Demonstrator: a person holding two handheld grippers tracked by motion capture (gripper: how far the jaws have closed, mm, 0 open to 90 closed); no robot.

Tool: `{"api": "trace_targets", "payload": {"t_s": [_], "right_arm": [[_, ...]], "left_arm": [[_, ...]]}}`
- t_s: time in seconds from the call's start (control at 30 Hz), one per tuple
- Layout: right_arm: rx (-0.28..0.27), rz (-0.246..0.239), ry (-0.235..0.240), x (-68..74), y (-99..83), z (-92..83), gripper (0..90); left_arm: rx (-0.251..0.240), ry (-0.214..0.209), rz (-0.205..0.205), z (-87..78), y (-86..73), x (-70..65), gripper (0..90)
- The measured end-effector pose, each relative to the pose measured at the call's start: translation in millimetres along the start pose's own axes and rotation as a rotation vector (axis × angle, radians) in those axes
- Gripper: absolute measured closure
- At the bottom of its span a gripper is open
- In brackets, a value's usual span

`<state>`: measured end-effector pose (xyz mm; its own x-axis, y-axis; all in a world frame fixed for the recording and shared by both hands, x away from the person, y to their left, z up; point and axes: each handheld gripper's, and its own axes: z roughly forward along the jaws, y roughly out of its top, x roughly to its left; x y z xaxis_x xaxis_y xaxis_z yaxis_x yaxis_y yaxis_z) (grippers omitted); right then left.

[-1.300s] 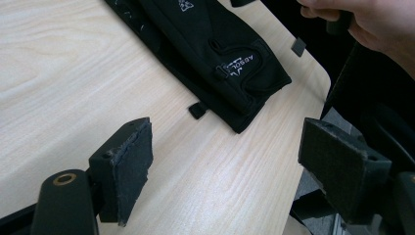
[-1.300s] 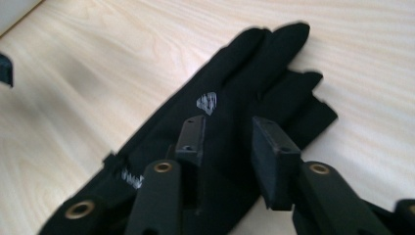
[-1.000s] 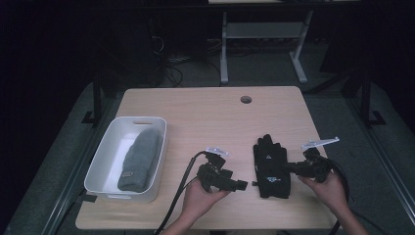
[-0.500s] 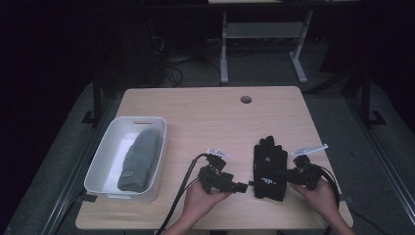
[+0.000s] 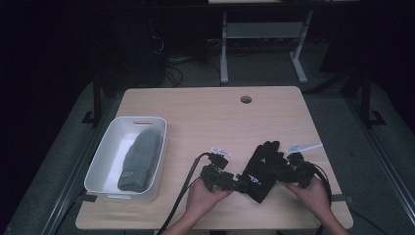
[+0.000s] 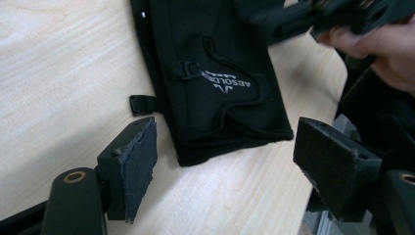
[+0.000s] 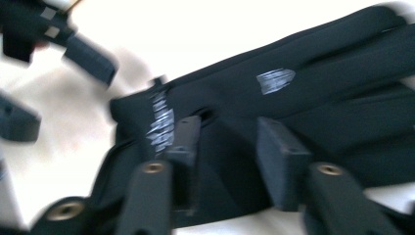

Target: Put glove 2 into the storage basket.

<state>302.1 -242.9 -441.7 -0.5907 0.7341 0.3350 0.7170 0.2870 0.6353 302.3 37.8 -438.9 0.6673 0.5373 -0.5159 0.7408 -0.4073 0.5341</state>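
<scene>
Left gripper view alone reads white lettering on the black glove.

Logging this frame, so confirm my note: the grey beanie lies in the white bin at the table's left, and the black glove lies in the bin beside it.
One part is wrong. The grey beanie does lie in the white bin at the table's left, but the black glove lies on the bare wooden table, between the two claws and well apart from the bin. The high view shows this.

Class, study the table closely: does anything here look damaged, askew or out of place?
The left tool's foam pad has a ragged, frayed edge. The black glove lies askew on the table, while a grey glove sits in the white bin.
</scene>
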Motion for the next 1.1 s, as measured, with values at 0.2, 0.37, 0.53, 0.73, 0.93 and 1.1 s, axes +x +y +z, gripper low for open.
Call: {"api": "trace_targets", "payload": {"t_s": [0.2, 0.37, 0.53, 0.73, 0.93, 1.1], "right_arm": [[-0.067, 0.094, -0.114, -26.9, 4.6, -11.6, 38.3], [-0.063, 0.156, -0.165, -43.9, 8.5, -4.7, 31.9], [-0.052, 0.186, -0.183, -53.7, 7.8, 7.2, 31.9], [-0.042, 0.197, -0.162, -55.8, 5.0, 12.7, 39.6], [-0.061, 0.193, -0.138, -54.4, 2.5, 14.4, 47.8], [-0.066, 0.175, -0.135, -52.8, 1.9, 16.2, 50.3]], "left_arm": [[0.03, 0.037, 0.0, 11.7, 3.9, 2.6, 27.4], [0.048, 0.05, 0.014, 19.2, 4.9, 2.6, 33.6], [0.073, 0.085, 0.042, 24.8, 4.9, 0.1, 39.9], [0.097, 0.099, 0.063, 29.4, 6.0, -0.5, 45.4], [0.091, 0.038, -0.003, 29.0, 8.1, 5.2, 39.1], [0.082, 0.053, -0.017, 32.6, 10.1, 6.3, 53.6]]}}
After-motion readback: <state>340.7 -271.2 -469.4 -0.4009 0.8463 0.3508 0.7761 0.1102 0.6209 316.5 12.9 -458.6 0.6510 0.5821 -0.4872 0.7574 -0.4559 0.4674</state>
